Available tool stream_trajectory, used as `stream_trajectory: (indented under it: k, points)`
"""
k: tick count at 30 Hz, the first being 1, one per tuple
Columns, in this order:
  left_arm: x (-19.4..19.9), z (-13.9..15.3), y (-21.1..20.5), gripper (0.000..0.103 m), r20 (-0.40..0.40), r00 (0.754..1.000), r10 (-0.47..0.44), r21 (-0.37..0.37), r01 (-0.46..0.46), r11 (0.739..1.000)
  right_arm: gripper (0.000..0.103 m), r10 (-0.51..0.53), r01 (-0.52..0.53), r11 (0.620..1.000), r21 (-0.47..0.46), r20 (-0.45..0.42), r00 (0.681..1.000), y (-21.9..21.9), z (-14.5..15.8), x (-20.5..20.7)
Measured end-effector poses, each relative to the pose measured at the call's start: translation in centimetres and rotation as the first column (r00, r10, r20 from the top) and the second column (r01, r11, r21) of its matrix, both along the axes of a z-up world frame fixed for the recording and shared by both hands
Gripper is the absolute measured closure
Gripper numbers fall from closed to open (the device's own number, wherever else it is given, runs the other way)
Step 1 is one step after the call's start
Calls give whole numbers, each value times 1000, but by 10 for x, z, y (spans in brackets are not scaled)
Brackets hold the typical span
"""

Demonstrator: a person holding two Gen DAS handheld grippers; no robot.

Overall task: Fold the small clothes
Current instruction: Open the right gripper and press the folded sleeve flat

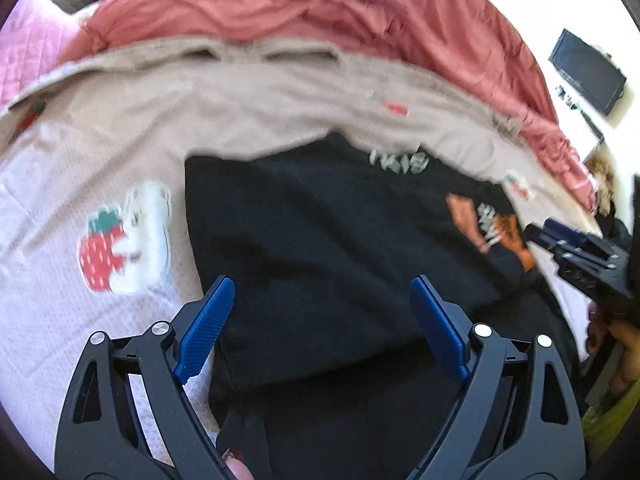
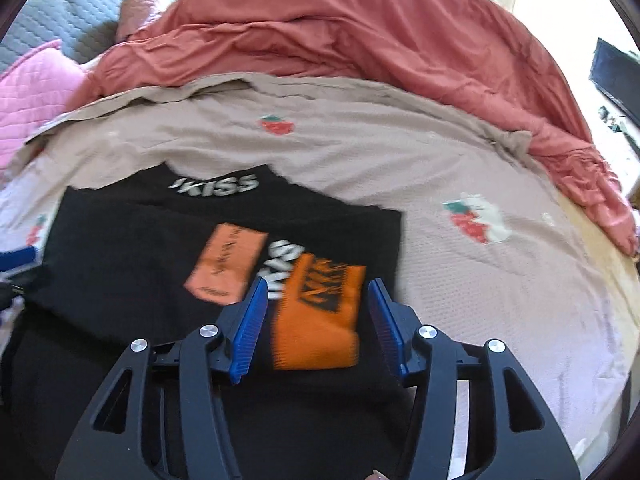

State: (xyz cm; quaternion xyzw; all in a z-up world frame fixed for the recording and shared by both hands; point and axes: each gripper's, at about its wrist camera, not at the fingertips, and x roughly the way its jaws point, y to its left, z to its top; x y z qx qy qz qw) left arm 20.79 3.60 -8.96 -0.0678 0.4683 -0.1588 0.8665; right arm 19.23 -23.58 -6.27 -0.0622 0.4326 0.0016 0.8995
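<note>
- Bed scene: beige sheet (image 2: 360, 152) with strawberry prints, red duvet (image 2: 360, 32) bunched along the far side at 12 o'clock, pink pillow (image 2: 32, 92) at 10 o'clock.
- Black garment (image 2: 140, 240) lies flat on the sheet, partly folded by the look of it; "KISS" lettering at its far edge, orange patches on top toward its right side.
- Long axis, as far as the blur allows: running near to far, 6 to 12 o'clock, in both wrist views.
- Left gripper (image 1: 322, 320): jaws wide apart, nothing between them, hovering over the near left part of the garment. Garment fills the view from 6 up to 12 o'clock; its left edge sits just outside the left finger, around 9 o'clock.
- Right gripper (image 2: 318, 320): jaws apart, straddling the orange patch (image 2: 320, 320) without clamping it; cannot tell if the pads touch the cloth. Garment's right edge is just outside the right finger at 3 o'clock; the bulk spreads to 9–10 o'clock.
- In the left view the right gripper (image 1: 580, 256) shows at 3 o'clock, by the garment's right edge.
- Judgement: each gripper is nearest its own side edge; next fold likely turns on gripping near edges and carrying them toward 12 o'clock.
- Risk: smooth layers may slip or bunch when pinched.
</note>
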Motion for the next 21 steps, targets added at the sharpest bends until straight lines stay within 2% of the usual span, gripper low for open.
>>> stream_trajectory:
  k: [2,4,7,10,13,18,21]
  points:
    - [3,-13,0,20,-52,999,5,38,-4,999,52,14,-14,1000,18,-23,1000,7,-5,0]
    - [3,-15,-1,19,-53,999,3,63,1,998,52,17,-16,999,33,-57,998,11,-13,1]
    - [3,-16,1,19,-64,998,6,59,-2,998,54,-18,20,1000,12,-146,989,7,-36,3]
    - [2,-16,2,19,-65,998,6,62,-2,998,54,-25,34,997,65,-138,990,-1,-42,1]
    - [2,-16,2,19,-67,998,7,59,-3,998,53,-19,26,999,45,-140,990,4,-40,0]
    - [4,-14,2,19,-73,997,6,66,-2,998,51,-31,41,997,62,-157,987,3,-33,-1]
    - [4,-12,3,18,-75,997,8,69,-3,998,47,-33,45,996,71,-157,987,2,-29,-2]
